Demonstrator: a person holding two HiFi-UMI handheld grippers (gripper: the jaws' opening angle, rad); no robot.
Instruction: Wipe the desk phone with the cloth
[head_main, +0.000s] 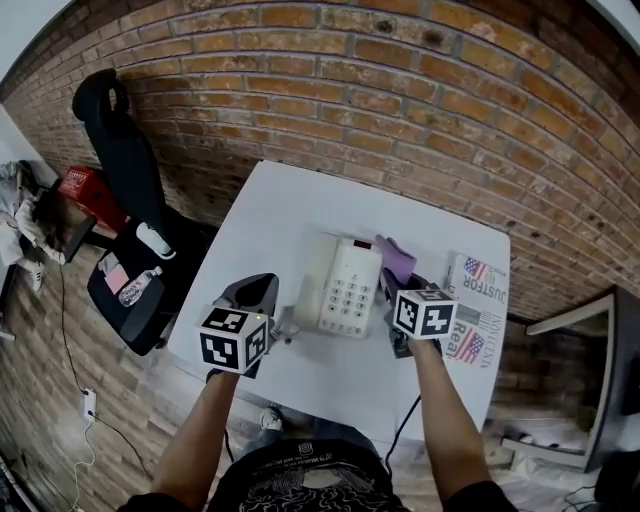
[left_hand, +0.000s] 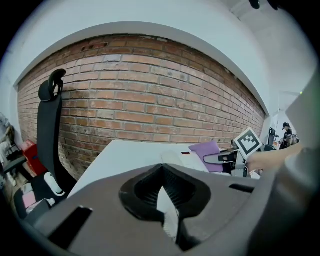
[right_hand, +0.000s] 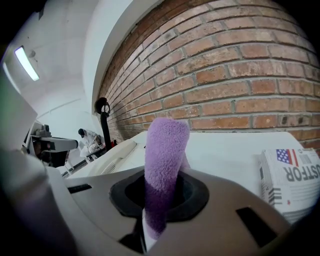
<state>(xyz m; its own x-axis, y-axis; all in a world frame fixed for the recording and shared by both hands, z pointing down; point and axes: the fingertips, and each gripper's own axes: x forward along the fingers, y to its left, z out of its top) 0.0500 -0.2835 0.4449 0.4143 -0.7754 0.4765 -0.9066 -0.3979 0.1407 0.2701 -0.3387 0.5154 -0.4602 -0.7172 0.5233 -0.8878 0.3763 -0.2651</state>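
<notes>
A white desk phone (head_main: 340, 285) lies mid-table, handset on its left, keypad facing up. My right gripper (head_main: 393, 285) sits at the phone's right edge, shut on a purple cloth (head_main: 396, 260) that sticks up out of the jaws (right_hand: 162, 192). In the right gripper view the cloth (right_hand: 165, 150) stands as a fuzzy roll, with the phone (right_hand: 117, 155) to its left. My left gripper (head_main: 258, 288) hovers just left of the phone, shut and holding nothing (left_hand: 161, 169). From the left gripper view, the phone (left_hand: 187, 159) and cloth (left_hand: 207, 150) lie ahead to the right.
A folded newspaper (head_main: 475, 305) lies on the white table (head_main: 270, 210) at the right edge. A black office chair (head_main: 130, 200) holding a water bottle (head_main: 138, 287) stands left of the table. The brick wall (head_main: 400, 80) runs behind. A red box (head_main: 90, 195) sits far left.
</notes>
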